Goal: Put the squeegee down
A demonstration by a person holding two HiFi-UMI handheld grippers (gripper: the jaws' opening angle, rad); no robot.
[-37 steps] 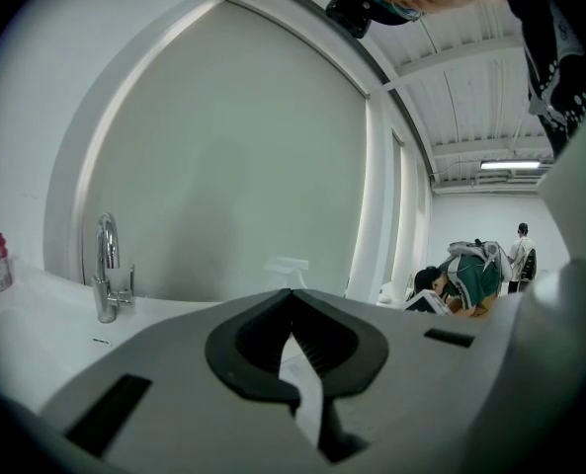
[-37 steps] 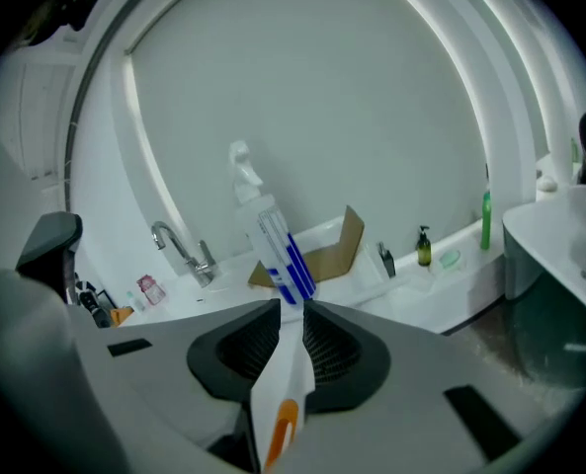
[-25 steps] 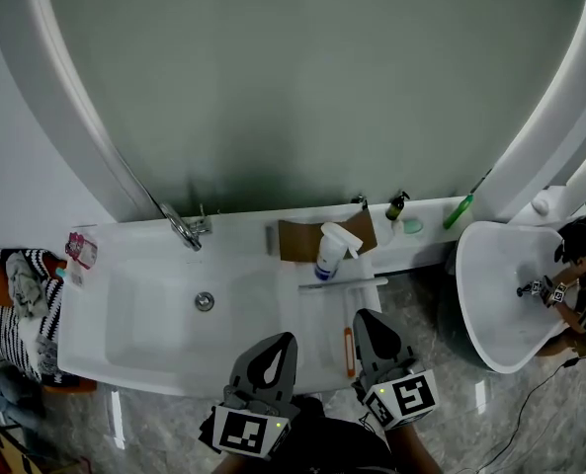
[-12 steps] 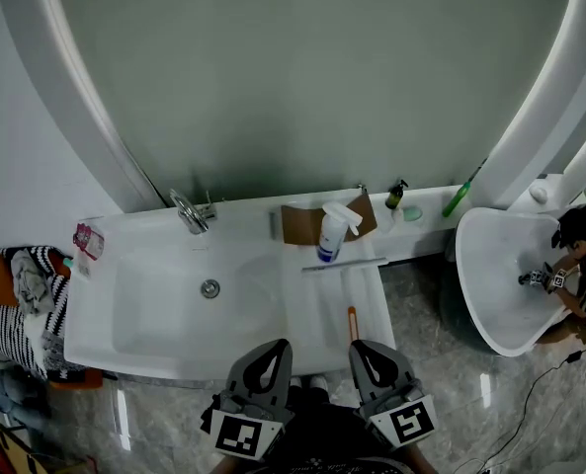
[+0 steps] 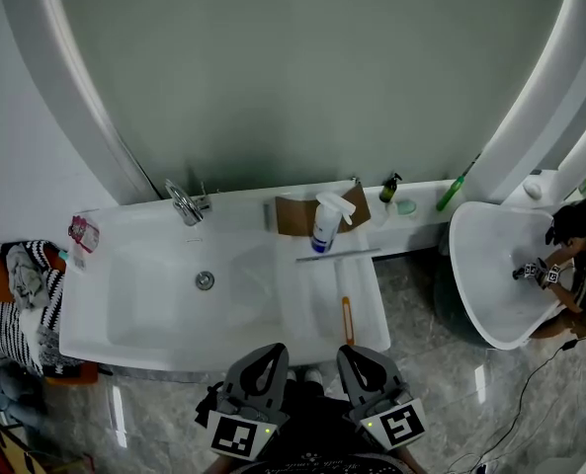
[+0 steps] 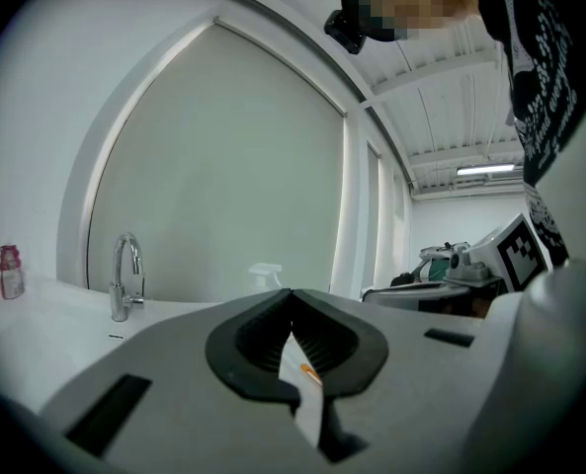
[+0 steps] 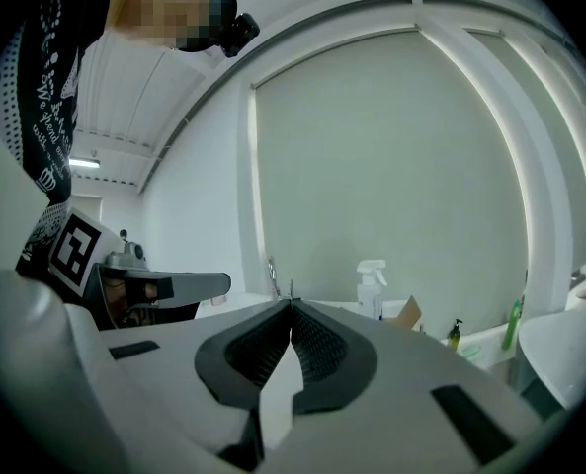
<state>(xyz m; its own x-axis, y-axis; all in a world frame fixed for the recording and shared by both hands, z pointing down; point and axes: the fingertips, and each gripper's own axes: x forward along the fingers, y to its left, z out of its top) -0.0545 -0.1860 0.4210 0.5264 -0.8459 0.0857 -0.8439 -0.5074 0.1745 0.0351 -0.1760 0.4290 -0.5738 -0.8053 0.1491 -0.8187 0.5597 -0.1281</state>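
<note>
On the white counter (image 5: 310,326), squeegee (image 5: 346,310) lying flat, left claw (image 5: 272,352) and right claw (image 5: 358,354) closed, empty, drawn farther back.

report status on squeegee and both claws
Left claw shut, empty. Right claw shut, empty. Squeegee flat on sink counter, clear of both. Nothing in the way.

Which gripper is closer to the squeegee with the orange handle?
Right. The right hand-held gripper is just below the squeegee, near its orange handle; the left hand-held gripper is farther, below and to its left.
</note>
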